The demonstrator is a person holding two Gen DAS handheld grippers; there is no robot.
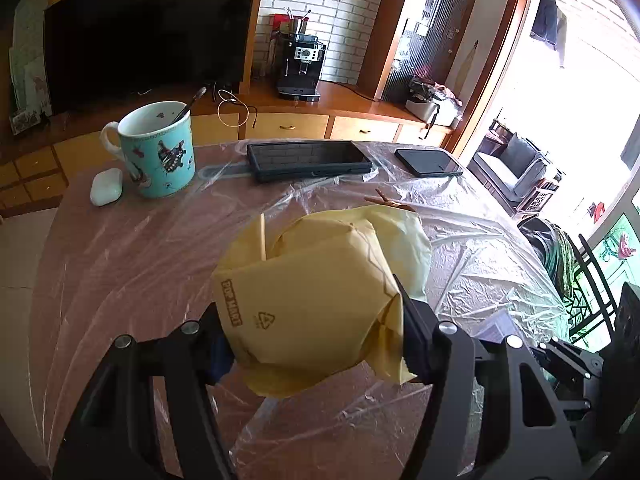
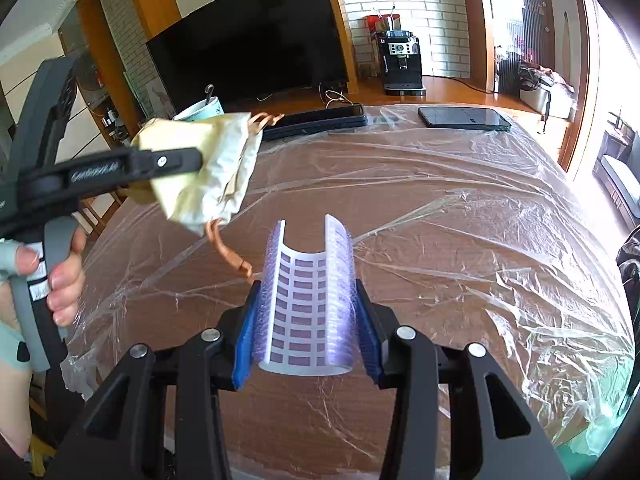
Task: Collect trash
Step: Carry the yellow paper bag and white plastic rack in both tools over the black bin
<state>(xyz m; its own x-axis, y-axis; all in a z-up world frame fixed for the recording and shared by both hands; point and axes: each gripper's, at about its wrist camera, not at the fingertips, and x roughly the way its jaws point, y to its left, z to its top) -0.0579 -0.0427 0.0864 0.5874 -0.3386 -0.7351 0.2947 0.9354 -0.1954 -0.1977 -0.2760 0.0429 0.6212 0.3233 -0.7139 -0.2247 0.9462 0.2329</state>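
My left gripper (image 1: 316, 340) is shut on a crumpled yellow paper bag (image 1: 320, 292), held above the table. The right wrist view shows that same bag (image 2: 208, 168) at the left, with brown twisted handles (image 2: 228, 252) dangling from it and a person's hand (image 2: 60, 276) on the left gripper's grip. My right gripper (image 2: 306, 320) is shut on a curved white and purple bristly sheet with a grid of small rectangles (image 2: 308, 300), pinched between the blue pads (image 2: 244, 344). Both hang over the plastic film.
A round brown table (image 2: 440, 240) is covered in wrinkled clear plastic film. A turquoise mug (image 1: 158, 152) with a spoon, a white earbud case (image 1: 106, 187), a dark tablet (image 1: 308, 160) and a phone (image 1: 428, 162) lie at the far side. Chairs stand at the right.
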